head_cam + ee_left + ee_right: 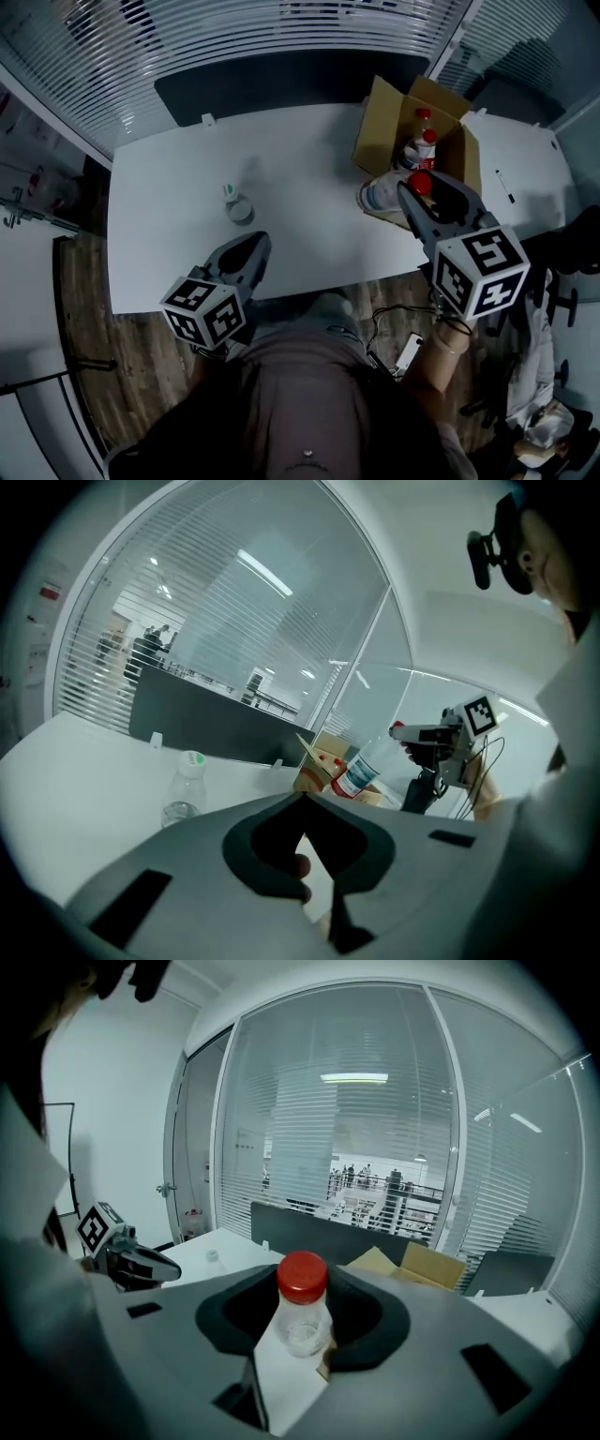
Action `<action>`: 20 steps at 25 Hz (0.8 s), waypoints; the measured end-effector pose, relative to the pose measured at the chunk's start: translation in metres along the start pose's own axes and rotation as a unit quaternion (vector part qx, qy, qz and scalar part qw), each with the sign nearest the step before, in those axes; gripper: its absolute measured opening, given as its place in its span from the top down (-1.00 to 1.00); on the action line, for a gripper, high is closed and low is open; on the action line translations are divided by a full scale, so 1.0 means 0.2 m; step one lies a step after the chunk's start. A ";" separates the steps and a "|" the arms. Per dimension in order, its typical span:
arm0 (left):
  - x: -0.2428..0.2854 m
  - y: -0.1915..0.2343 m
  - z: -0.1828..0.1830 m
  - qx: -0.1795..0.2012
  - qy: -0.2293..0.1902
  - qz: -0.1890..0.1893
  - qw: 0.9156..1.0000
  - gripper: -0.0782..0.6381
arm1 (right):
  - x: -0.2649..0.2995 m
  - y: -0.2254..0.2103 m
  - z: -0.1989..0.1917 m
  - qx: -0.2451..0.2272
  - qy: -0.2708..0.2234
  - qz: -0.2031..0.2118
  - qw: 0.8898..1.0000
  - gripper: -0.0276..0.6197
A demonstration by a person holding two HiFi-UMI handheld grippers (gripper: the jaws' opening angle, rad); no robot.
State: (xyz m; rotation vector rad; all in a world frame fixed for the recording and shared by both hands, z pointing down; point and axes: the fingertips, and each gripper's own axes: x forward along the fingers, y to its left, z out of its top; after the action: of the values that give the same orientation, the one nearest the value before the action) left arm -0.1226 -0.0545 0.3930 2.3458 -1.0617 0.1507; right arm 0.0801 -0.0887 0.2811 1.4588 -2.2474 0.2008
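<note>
Head view: your right gripper (415, 192) is closed on the neck of the red-capped bottle (381, 195), just under its cap. The bottle hangs tilted just beside the front of the cardboard box (386, 114), which has more bottles in it. Your left gripper (249, 253) is low over the near edge of the white table (169, 216), near the small green-capped bottle (238, 206) but not touching it. Left gripper view: the left gripper (305, 797) has its tips together with nothing in them, and the green-capped bottle (186, 789) stands upright well ahead. Right gripper view: the right gripper (302, 1324) pinches the red-capped bottle (302, 1281) only at its thin top. That is a small hold, and I think the heavy bottom could swing and the bottle could slip out if you turn fast. It could also bump the cardboard box (427, 1265) if you go low.
</note>
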 end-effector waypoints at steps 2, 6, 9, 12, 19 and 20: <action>-0.02 0.02 0.01 -0.002 -0.005 0.009 1.000 0.76 | 0.04 0.03 0.00 -0.001 0.002 0.013 1.000 0.39; -0.07 0.08 0.02 -0.007 -0.014 0.029 0.999 0.76 | 0.13 0.10 0.00 -0.004 0.003 0.040 0.999 0.39; -0.09 0.11 0.02 -0.011 -0.021 0.043 0.999 0.76 | 0.21 0.15 0.00 -0.008 0.007 0.058 0.998 0.39; -0.13 0.14 0.02 -0.017 -0.029 0.060 0.998 0.76 | 0.28 0.20 -0.01 -0.015 0.015 0.078 0.997 0.39; -0.23 0.23 0.03 -0.032 -0.049 0.101 0.993 0.76 | 0.44 0.34 -0.02 -0.033 0.027 0.126 0.991 0.39; -0.24 0.23 0.03 -0.034 -0.052 0.107 0.992 0.76 | 0.46 0.35 -0.02 -0.035 0.029 0.133 0.990 0.39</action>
State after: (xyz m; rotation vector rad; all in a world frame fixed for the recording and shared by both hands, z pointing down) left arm -0.1903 -0.0502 0.3932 2.1951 -1.3484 0.0718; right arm -0.0133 -0.1339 0.3344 1.1006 -2.3712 0.2415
